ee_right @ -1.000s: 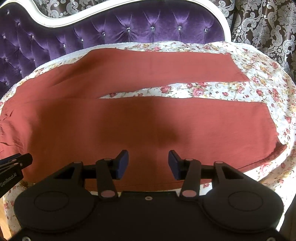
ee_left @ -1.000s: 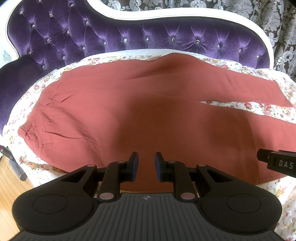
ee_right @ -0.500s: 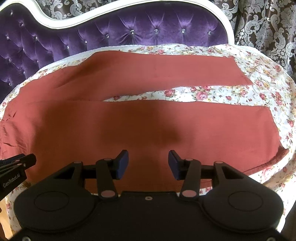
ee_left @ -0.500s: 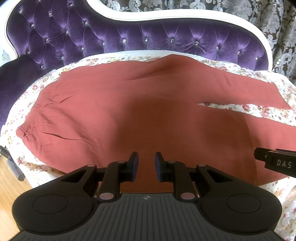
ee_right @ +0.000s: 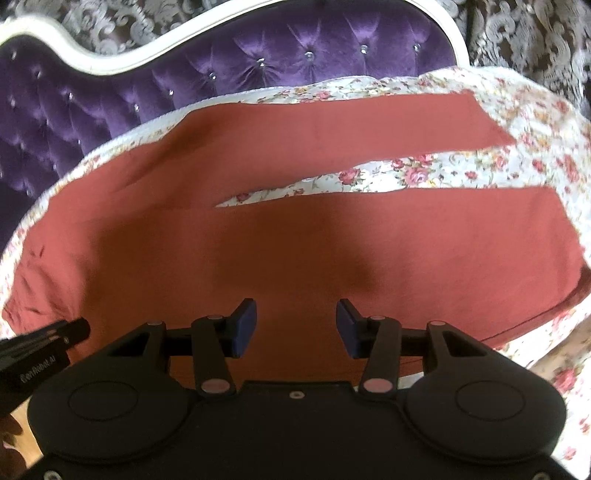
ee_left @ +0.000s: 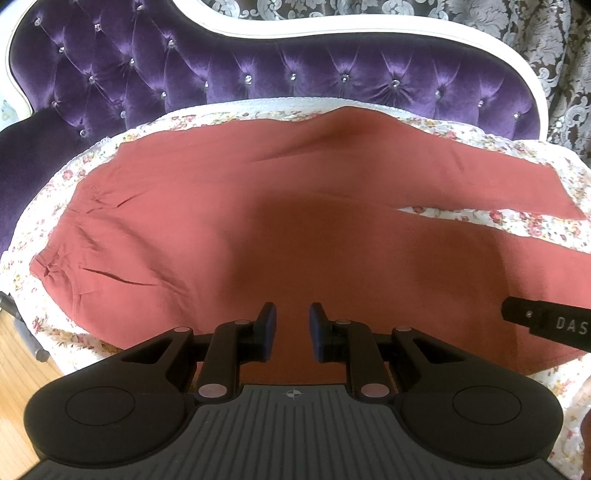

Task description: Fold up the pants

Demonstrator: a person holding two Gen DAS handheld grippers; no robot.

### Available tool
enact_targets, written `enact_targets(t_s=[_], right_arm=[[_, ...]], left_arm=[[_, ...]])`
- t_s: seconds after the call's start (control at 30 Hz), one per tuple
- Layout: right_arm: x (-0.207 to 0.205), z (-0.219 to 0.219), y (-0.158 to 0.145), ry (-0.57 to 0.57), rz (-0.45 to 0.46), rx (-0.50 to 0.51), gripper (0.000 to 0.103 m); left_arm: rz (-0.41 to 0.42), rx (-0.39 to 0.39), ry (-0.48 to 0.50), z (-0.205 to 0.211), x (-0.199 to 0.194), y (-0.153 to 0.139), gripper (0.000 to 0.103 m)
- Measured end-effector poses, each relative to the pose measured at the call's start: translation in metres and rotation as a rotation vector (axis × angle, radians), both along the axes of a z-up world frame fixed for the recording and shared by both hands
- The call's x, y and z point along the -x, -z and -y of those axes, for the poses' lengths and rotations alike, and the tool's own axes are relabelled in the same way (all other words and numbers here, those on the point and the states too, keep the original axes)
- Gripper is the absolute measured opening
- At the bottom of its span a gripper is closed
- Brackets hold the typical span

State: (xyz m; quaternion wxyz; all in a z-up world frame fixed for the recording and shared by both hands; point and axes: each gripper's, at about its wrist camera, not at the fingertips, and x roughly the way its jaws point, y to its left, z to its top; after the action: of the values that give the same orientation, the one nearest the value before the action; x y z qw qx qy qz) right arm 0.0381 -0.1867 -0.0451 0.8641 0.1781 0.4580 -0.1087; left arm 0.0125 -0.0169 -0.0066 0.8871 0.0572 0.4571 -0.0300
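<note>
Rust-red pants (ee_left: 258, 206) lie spread flat on a floral sheet, waistband at the left and both legs running right with a gap between them. They also show in the right wrist view (ee_right: 332, 251). My left gripper (ee_left: 292, 325) hovers over the near edge of the hip part, jaws a little apart and empty. My right gripper (ee_right: 295, 325) hovers over the near leg's front edge, jaws wide open and empty. The right gripper's tip (ee_left: 546, 325) shows at the right of the left wrist view; the left gripper's tip (ee_right: 44, 343) shows at the left of the right wrist view.
The floral sheet (ee_right: 424, 173) covers a purple tufted sofa with a white-framed back (ee_left: 295, 70). Patterned curtains (ee_right: 517, 29) hang behind. Wooden floor (ee_left: 18, 354) lies at the lower left, past the sheet's front edge.
Both grippers have drifted slightly, so the pants sit a little lower and further left in the views. The right view has tilted and blurred. Jaw openings are unchanged.
</note>
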Motion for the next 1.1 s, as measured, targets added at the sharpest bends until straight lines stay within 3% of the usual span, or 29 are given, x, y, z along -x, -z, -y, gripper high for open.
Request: enact_targets(t_s=[0.27, 0.57, 0.9, 1.0, 1.1], right_arm=[[-0.011, 0.006, 0.007, 0.000, -0.029, 0.033, 0.055], [-0.027, 0.001, 0.014, -0.085, -0.063, 0.091, 0.055], [-0.042, 0.010, 0.015, -0.097, -0.070, 0.077, 0.055], [-0.046, 0.011, 0.013, -0.108, -0.046, 0.070, 0.055], [-0.049, 0.017, 0.010, -0.172, 0.053, 0.038, 0.055]], left_arm=[[-0.039, 0.009, 0.008, 0.003, -0.015, 0.008, 0.020], [-0.098, 0.027, 0.012, 0.004, -0.033, 0.018, 0.020], [-0.110, 0.031, 0.012, 0.004, -0.046, 0.020, 0.020], [-0.114, 0.036, 0.013, 0.004, -0.051, 0.020, 0.020], [-0.112, 0.035, 0.018, 0.004, -0.057, 0.021, 0.020]])
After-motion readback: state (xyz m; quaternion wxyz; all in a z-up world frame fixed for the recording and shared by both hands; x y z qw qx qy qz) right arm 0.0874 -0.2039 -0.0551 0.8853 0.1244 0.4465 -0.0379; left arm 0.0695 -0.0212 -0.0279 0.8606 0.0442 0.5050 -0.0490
